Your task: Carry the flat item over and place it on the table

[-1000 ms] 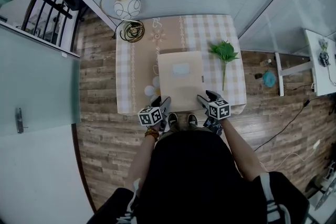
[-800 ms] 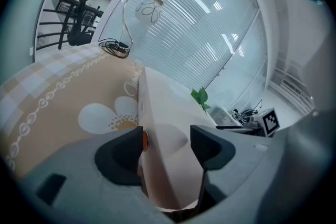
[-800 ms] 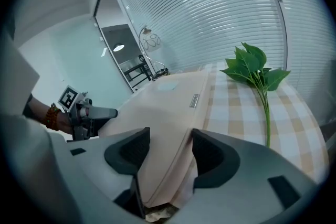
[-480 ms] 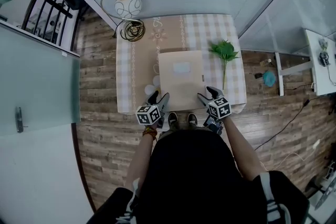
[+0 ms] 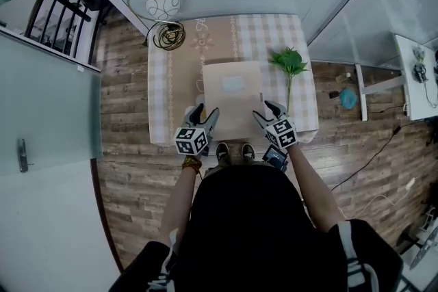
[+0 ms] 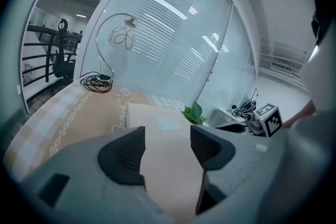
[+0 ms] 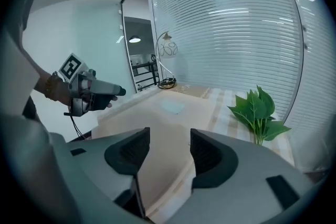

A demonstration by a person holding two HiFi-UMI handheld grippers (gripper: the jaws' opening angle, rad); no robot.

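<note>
A flat beige board (image 5: 233, 98) with a pale label lies on the checked tablecloth of the table (image 5: 163, 99). My left gripper (image 5: 205, 113) hovers at the board's near left corner, its jaws wide apart and nothing pressed between them. At the near right corner, my right gripper (image 5: 265, 111) is also open. In the left gripper view the board (image 6: 157, 115) stretches ahead past the left gripper (image 6: 167, 136). In the right gripper view the board (image 7: 163, 113) lies below and beyond the right gripper (image 7: 169, 139).
A lamp with a round white shade (image 5: 164, 7) and a coiled cable (image 5: 171, 36) stand at the table's far left. A green leafy sprig (image 5: 291, 65) lies right of the board. Window blinds close off the far side. The person's feet are at the table's near edge.
Both grippers have crept a little forward over the table's near edge beside the board. The left jaws spread slightly wider. The board has stayed where it lies.
</note>
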